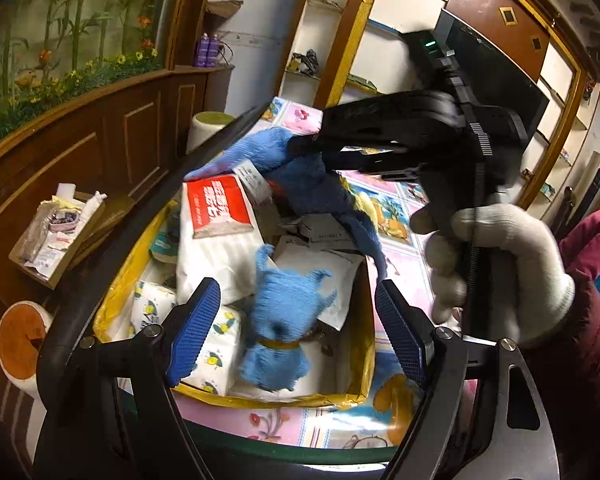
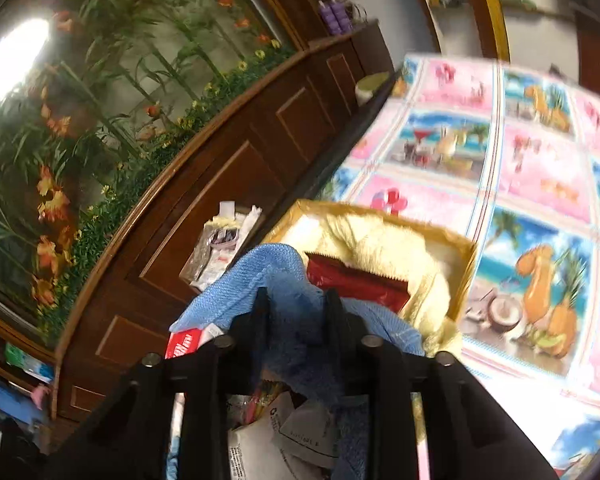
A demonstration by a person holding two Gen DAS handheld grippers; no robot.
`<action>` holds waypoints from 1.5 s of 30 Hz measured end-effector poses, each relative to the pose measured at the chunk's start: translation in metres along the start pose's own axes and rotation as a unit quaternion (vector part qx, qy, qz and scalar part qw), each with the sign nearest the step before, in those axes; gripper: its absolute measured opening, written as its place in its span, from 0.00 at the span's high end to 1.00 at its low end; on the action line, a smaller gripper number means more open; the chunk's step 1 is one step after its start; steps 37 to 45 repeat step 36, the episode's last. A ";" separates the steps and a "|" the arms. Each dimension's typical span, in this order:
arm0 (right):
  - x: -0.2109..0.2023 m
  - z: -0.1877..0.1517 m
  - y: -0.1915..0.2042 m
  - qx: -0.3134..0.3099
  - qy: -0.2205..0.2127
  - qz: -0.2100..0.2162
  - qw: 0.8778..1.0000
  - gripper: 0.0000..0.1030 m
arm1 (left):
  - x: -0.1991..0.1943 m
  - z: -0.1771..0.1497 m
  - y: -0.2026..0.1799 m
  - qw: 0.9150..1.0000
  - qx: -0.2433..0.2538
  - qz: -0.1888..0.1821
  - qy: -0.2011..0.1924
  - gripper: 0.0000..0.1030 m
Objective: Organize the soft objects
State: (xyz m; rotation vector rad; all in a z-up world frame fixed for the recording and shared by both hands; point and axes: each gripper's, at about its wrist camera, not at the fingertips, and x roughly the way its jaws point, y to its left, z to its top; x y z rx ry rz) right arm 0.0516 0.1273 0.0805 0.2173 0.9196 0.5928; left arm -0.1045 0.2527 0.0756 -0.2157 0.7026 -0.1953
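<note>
The blue towel point(image 1: 320, 184) hangs over the box's point(image 1: 356, 394) far edge, clamped in our right gripper point(image 1: 320, 148). Our left gripper point(image 1: 300, 336) stands apart over the bundled cloth point(image 1: 280, 320) inside; next we lower the towel in.

Blue towel point(image 2: 284, 280) lies between the right gripper point(image 2: 296, 300) jaws, above a yellow-lined box point(image 2: 452, 248).

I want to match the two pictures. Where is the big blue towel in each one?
Left wrist view: the blue towel drapes over the box's far end, above centre, at the right gripper tips.
Right wrist view: bottom centre, bunched around the gripper's fingers.
Shared landmark: the yellow-taped cardboard box.
</note>
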 end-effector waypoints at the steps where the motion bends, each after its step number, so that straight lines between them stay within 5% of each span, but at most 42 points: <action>1: -0.008 0.000 0.004 -0.010 -0.010 0.000 1.000 0.49 | -0.001 0.000 -0.001 1.000 -0.002 0.001 -0.004 0.22; 4: -0.031 -0.004 0.015 -0.044 -0.053 -0.011 0.998 0.28 | -0.004 0.001 -0.003 1.000 -0.009 0.000 -0.012 0.22; 12: -0.083 -0.048 0.013 -0.082 -0.116 -0.026 0.990 0.28 | -0.024 -0.004 -0.028 0.992 0.022 0.102 -0.069 0.22; 14: -0.095 -0.065 0.007 -0.085 -0.134 -0.037 0.987 0.27 | -0.029 -0.005 -0.036 0.984 0.035 0.148 -0.095 0.22; 18: -0.111 -0.093 -0.013 -0.063 -0.147 -0.031 0.987 0.27 | -0.046 -0.012 -0.057 0.954 0.038 0.249 -0.165 0.20; 20: -0.116 -0.106 -0.021 -0.053 -0.144 -0.020 0.988 0.27 | -0.052 -0.017 -0.062 0.946 0.019 0.258 -0.196 0.15; 24: -0.121 -0.124 -0.020 -0.067 -0.150 -0.024 0.986 0.27 | -0.049 -0.012 -0.062 0.966 -0.008 0.204 -0.162 0.08; 35: -0.126 -0.150 -0.026 -0.087 -0.145 -0.049 0.984 0.27 | -0.039 -0.015 -0.091 0.965 0.013 0.237 -0.116 0.08; 45: -0.128 -0.152 -0.028 -0.086 -0.148 -0.052 0.984 0.27 | -0.035 -0.016 -0.093 0.964 0.017 0.240 -0.115 0.08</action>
